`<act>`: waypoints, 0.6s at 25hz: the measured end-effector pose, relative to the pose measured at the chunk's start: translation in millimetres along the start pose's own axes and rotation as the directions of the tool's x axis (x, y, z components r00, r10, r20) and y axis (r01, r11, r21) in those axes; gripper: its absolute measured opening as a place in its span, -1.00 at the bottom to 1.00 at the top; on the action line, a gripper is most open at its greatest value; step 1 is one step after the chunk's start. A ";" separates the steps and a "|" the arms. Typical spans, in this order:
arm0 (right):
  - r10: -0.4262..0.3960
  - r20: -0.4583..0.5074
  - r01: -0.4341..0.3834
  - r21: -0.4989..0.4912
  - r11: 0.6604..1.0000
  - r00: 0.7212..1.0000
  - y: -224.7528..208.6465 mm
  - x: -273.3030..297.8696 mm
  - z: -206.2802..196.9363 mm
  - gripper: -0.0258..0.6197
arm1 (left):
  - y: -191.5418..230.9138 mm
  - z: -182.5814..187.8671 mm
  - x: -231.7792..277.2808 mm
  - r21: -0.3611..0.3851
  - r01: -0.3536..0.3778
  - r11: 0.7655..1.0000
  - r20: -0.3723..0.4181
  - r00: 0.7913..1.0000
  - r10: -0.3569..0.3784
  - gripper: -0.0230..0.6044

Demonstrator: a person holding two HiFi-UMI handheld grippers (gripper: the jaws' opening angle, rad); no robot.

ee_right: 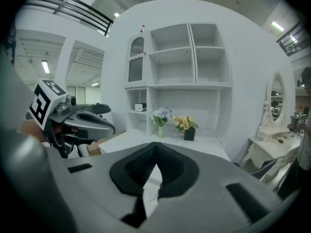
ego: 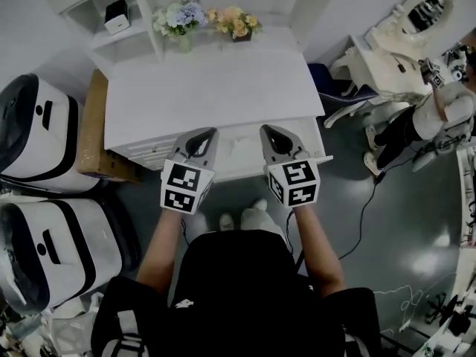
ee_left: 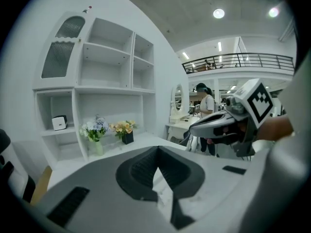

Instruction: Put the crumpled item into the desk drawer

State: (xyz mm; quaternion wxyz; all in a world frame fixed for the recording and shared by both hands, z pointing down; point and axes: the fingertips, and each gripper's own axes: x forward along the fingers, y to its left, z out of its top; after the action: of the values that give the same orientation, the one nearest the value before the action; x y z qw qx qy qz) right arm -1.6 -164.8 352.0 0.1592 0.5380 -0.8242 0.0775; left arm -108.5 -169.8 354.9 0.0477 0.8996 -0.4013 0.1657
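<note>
The white desk point(ego: 208, 88) stands in front of me under a white shelf unit, its drawer front point(ego: 242, 151) closed along the near edge. Both grippers hover side by side just before that edge. My left gripper point(ego: 209, 132) has its jaws pressed together with nothing between them, as its own view of the left gripper point(ee_left: 156, 150) confirms. My right gripper point(ego: 266, 129) is likewise shut and empty, which the right gripper point(ee_right: 156, 147) shows in its own view. No crumpled item shows in any view.
Two flower pots point(ego: 178, 17) point(ego: 234, 22) sit at the desk's back, and a small white device point(ego: 117, 17) on a shelf. A cardboard box point(ego: 93, 125) and two white pods point(ego: 37, 125) flank the left. A white vanity point(ego: 387, 43) and a person point(ego: 439, 110) are at right.
</note>
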 end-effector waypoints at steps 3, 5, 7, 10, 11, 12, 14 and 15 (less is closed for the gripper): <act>-0.009 0.028 0.009 -0.007 1.000 1.000 2.8 -6.9 13.4 -0.93 | 0.3 13.2 -7.2 0.012 0.003 1.000 0.025 1.000 -0.003 -0.91; -0.012 0.044 0.013 -0.011 1.000 0.999 1.9 -10.0 21.3 -0.93 | 0.6 23.7 -9.5 0.025 0.001 1.000 0.048 0.999 -0.002 -0.91; -0.013 0.053 0.014 -0.017 1.000 0.999 0.1 -10.8 26.7 -0.93 | 1.7 33.7 -12.0 0.037 -0.006 0.999 0.074 0.997 0.003 -0.91; -0.012 0.063 0.013 -0.012 1.000 0.998 -4.2 -11.2 33.7 -0.93 | 1.3 47.9 -15.3 0.058 -0.020 0.998 0.103 0.995 0.014 -0.91; -0.017 0.065 0.017 -0.008 1.000 0.998 -5.9 -12.4 35.6 -0.93 | 0.3 51.9 -16.3 0.065 -0.022 0.998 0.109 0.994 0.015 -0.91; -0.024 0.066 0.024 -0.006 1.000 0.998 -6.9 -13.7 37.1 -0.93 | -0.6 55.1 -17.9 0.070 -0.023 0.997 0.114 0.993 0.015 -0.91; -0.030 0.067 0.031 -0.013 0.999 0.997 -6.3 -15.8 40.0 -0.93 | -0.5 60.8 -22.7 0.071 -0.028 0.997 0.126 0.992 0.019 -0.91; -0.029 0.069 0.030 -0.018 0.999 0.997 -6.3 -17.3 41.6 -0.93 | -0.7 63.7 -24.9 0.070 -0.033 0.997 0.133 0.991 0.023 -0.91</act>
State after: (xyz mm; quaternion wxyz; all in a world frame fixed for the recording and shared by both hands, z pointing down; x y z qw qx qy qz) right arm 3.1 -164.9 306.8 0.1369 0.5509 -0.8218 0.0485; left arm -106.9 -165.7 286.7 -0.0136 0.9039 -0.4100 0.1209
